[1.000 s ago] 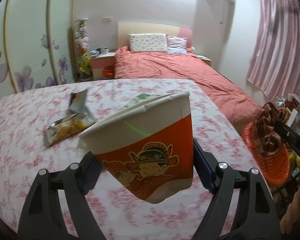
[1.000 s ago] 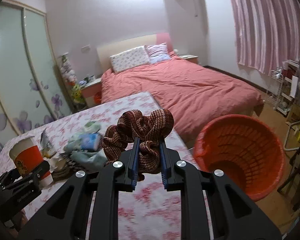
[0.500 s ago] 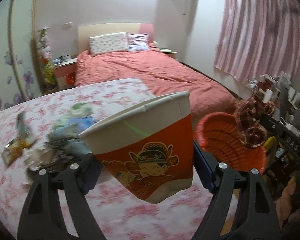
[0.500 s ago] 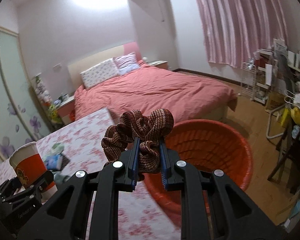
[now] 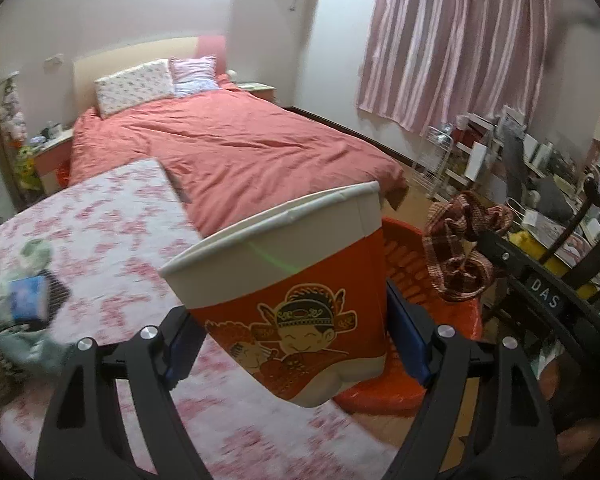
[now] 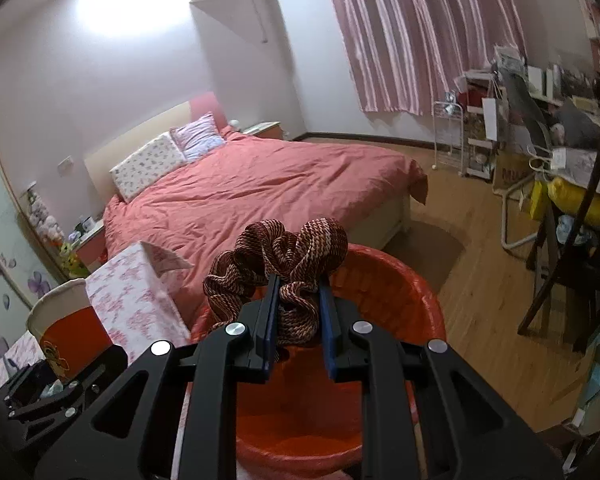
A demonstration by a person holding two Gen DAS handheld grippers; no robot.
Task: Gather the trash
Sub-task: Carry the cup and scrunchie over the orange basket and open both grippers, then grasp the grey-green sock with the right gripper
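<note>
My left gripper (image 5: 296,340) is shut on an orange and white paper noodle cup (image 5: 300,280), tilted, its blue pads pressed on both sides above the table's right edge. The cup (image 6: 72,328) also shows at the lower left of the right wrist view. My right gripper (image 6: 296,312) is shut on a brown woven scrunchie (image 6: 284,252) and hangs over the orange plastic basket (image 6: 392,292) on the floor. From the left wrist view the scrunchie (image 5: 460,256) hangs above the basket (image 5: 404,264), just right of the cup.
The table with the floral cloth (image 5: 120,216) carries a blue packet (image 5: 28,300) and crumpled wrappers (image 5: 36,252) at its left. A red bed (image 6: 260,184) lies beyond. A dark chair (image 6: 572,264) and cluttered shelves (image 6: 500,128) stand at the right on wooden floor.
Both grippers have swung right, away from the table's trash toward the orange basket. The right one has come over the basket. Both grips are unchanged.
</note>
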